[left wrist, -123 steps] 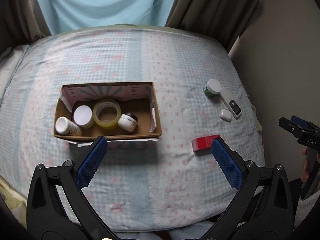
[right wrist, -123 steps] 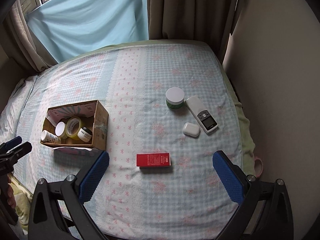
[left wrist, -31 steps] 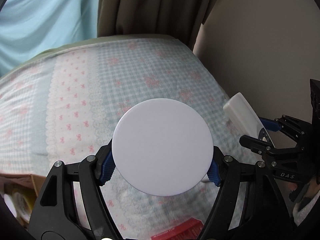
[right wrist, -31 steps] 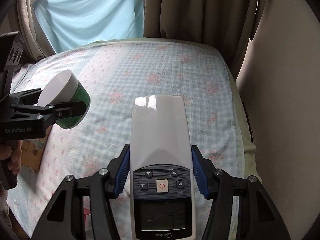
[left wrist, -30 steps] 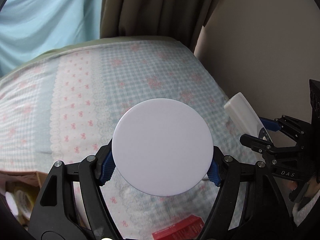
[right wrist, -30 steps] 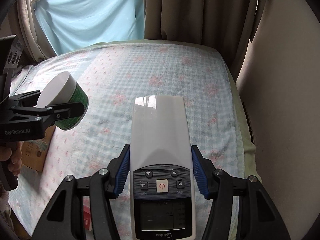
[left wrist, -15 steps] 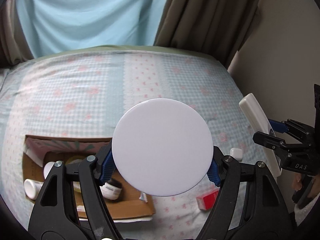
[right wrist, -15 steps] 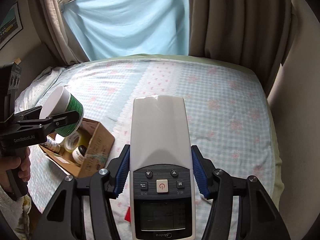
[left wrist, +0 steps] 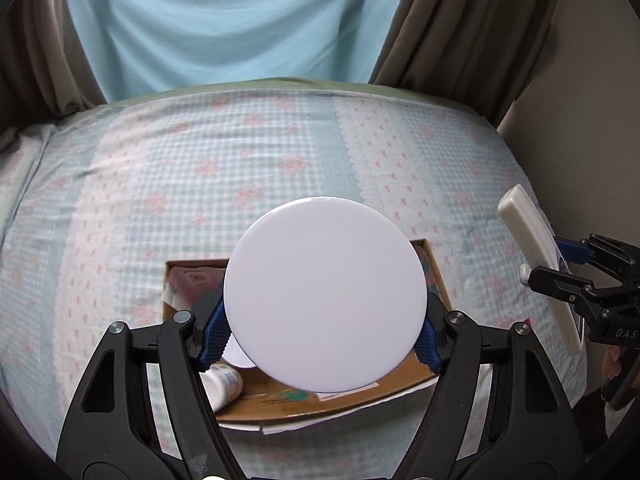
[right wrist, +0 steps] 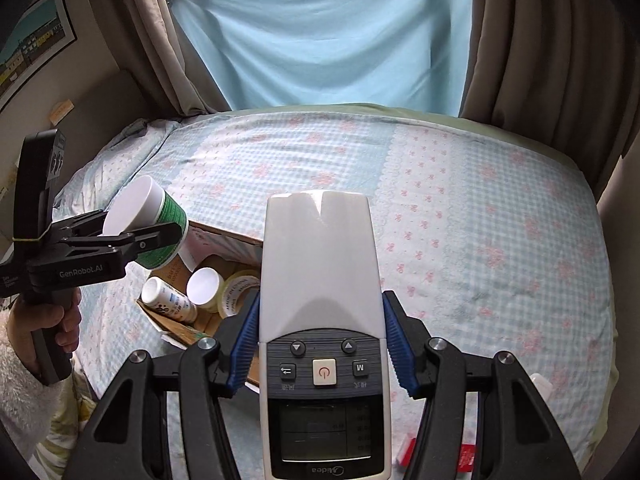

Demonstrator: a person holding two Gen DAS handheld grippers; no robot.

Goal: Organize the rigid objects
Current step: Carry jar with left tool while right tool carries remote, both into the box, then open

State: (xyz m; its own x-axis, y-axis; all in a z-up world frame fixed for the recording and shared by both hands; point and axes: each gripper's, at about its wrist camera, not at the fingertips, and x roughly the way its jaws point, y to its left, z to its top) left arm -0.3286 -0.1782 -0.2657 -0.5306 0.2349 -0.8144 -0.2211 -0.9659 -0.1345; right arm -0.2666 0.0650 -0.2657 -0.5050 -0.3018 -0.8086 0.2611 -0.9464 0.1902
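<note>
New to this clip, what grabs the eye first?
The white lid of the green jar fills the left wrist view, clamped in the left claw above the cardboard box. In the right wrist view the white remote held by the right claw dominates, over the flowered bedspread.

Left gripper (left wrist: 324, 334): jaws closed against opposite sides of a white-lidded jar (left wrist: 323, 294), blue pads (left wrist: 213, 330) pressed to its rim; jar carried lid-forward, clear of the surface. Seen from the right wrist view, the left gripper (right wrist: 154, 236) is held level at the left, its handle gripped from below by a bare left hand (right wrist: 42, 330), a fuzzy white sleeve at the wrist.

Right gripper (right wrist: 322, 346): jaws clamped on the flanks of a white remote (right wrist: 322, 320), which is pointed forward between the pads. From the left wrist view, the right gripper (left wrist: 560, 276) is seen at the far right edge, remote angled upward.
</note>
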